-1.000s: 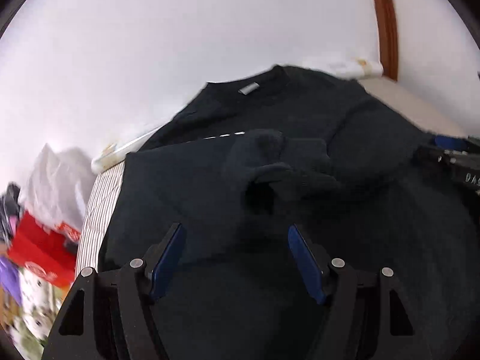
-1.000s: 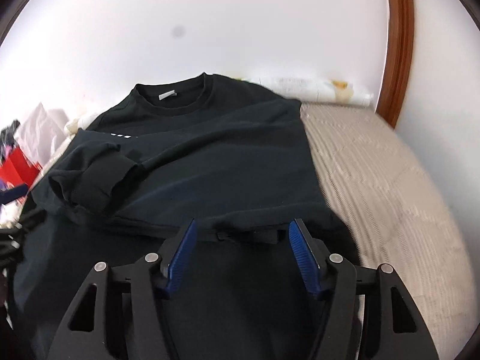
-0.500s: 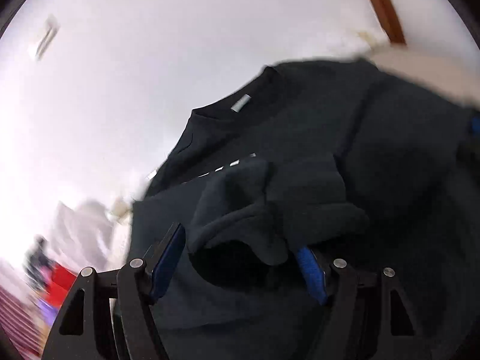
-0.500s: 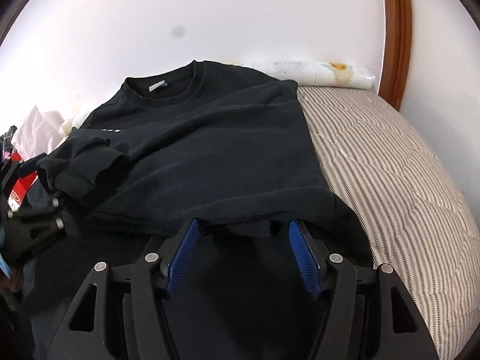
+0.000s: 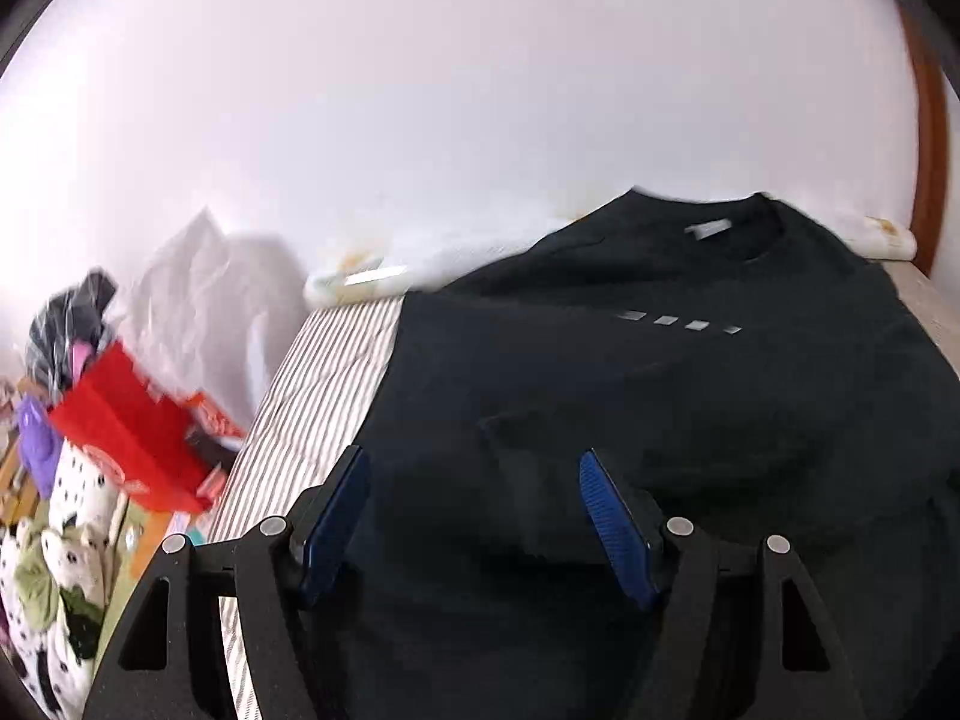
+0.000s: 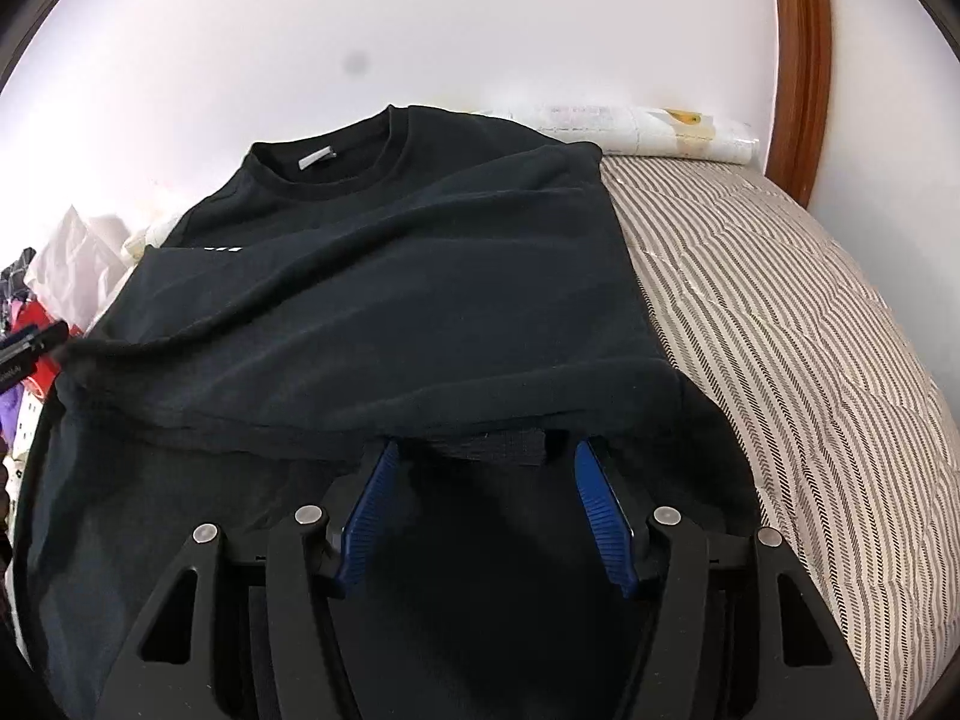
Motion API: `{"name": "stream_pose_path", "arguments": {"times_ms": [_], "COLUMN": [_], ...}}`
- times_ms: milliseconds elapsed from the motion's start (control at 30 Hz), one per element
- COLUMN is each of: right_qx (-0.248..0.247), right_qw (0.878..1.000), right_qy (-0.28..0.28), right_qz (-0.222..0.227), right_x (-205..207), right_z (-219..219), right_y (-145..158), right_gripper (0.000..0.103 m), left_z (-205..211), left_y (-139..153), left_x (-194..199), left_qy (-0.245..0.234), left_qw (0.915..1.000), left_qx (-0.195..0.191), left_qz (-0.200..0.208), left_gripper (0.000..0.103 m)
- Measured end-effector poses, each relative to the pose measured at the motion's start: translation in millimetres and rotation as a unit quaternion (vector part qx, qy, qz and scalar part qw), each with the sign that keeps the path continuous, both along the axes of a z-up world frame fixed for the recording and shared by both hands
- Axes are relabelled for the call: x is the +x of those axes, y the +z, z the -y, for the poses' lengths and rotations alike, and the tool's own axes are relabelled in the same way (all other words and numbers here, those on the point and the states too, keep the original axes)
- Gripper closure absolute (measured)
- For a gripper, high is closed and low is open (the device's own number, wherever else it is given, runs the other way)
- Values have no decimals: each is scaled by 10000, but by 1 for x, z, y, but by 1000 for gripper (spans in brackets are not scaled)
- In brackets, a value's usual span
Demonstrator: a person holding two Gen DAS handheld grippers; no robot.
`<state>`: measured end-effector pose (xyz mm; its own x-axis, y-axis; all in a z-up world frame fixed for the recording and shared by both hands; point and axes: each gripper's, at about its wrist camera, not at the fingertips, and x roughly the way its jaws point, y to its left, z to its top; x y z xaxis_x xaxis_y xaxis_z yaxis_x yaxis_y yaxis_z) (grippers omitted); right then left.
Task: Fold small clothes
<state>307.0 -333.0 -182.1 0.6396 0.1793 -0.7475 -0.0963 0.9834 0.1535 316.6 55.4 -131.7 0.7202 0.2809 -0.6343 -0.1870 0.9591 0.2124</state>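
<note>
A black sweatshirt point(image 6: 384, 300) lies on the striped bed, collar with a grey label point(image 6: 316, 159) toward the wall, both sides folded inward. It also shows in the left wrist view point(image 5: 660, 396) with small white marks on its chest. My left gripper point(image 5: 474, 468) is open and empty above the shirt's left part, near its left edge. My right gripper point(image 6: 483, 450) is open over the lower part of the shirt, its blue pads point(image 6: 600, 510) either side of a folded sleeve cuff point(image 6: 498, 447). The left gripper's tip shows at the right wrist view's left edge point(image 6: 30, 348).
The striped mattress point(image 6: 780, 330) extends to the right of the shirt. A rolled white cloth point(image 6: 648, 126) lies against the wall. A brown wooden frame point(image 6: 804, 60) stands at the right. Left of the bed are a red bag point(image 5: 126, 438), a plastic bag point(image 5: 198, 300) and spotted fabric point(image 5: 72, 540).
My left gripper has let go of the bunched sleeve and swung left, now showing the bed's left edge and clutter. My right gripper has moved slightly forward over the cuff.
</note>
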Motion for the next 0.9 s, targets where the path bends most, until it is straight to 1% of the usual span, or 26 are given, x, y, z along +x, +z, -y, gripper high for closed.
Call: {"name": "stream_pose_path", "arguments": {"times_ms": [100,200,267,333,400,433,467,533,600,633,700,733,800,900], "right_qx": [98,144,84,36,52,72,84,115,162,214,289,313,388,302], "right_qw": [9998,9993,9992,9993,9994,9994,9993,9992,9990,9987,9982,9979,9975,9979], "right_qy": [80,150,204,231,232,223,220,232,247,265,277,253,172,4], "right_qz": [135,318,333,283,267,273,279,290,321,366,452,507,564,566], "right_x": [-5,-10,-11,-9,-9,-9,-9,-10,-11,-13,-15,-17,-19,-20], "right_z": [2,1,-2,-5,-5,-4,-4,-3,-2,-1,1,2,4,9], "right_y": [4,8,9,7,6,7,7,7,7,8,10,12,18,33], "right_gripper": [43,43,43,43,43,43,43,43,43,43,43,43,43,43], "left_z": [-24,-44,-55,-63,-70,-70,-71,-73,-74,-75,-76,-75,-71,-73], "left_y": [-11,-19,-21,-25,-30,-32,-34,-39,-45,-47,-48,-46,-35,-7], "left_x": [1,2,3,6,12,14,17,22,28,29,30,30,26,18], "left_qy": [116,81,34,0,-33,-72,-112,-119,-102,-99,-46,-8,-33,-203], "left_qw": [9995,9969,9941,9923,9898,9883,9866,9845,9836,9821,9789,9800,9822,9828], "left_qx": [-249,-721,-1031,-1178,-1348,-1432,-1528,-1651,-1694,-1778,-1955,-1903,-1813,-1830], "left_qz": [-175,-296,-319,-374,-469,-518,-565,-587,-605,-607,-589,-591,-484,-107], "left_gripper": [32,32,33,35,41,47,50,51,56,64,78,91,91,92]}}
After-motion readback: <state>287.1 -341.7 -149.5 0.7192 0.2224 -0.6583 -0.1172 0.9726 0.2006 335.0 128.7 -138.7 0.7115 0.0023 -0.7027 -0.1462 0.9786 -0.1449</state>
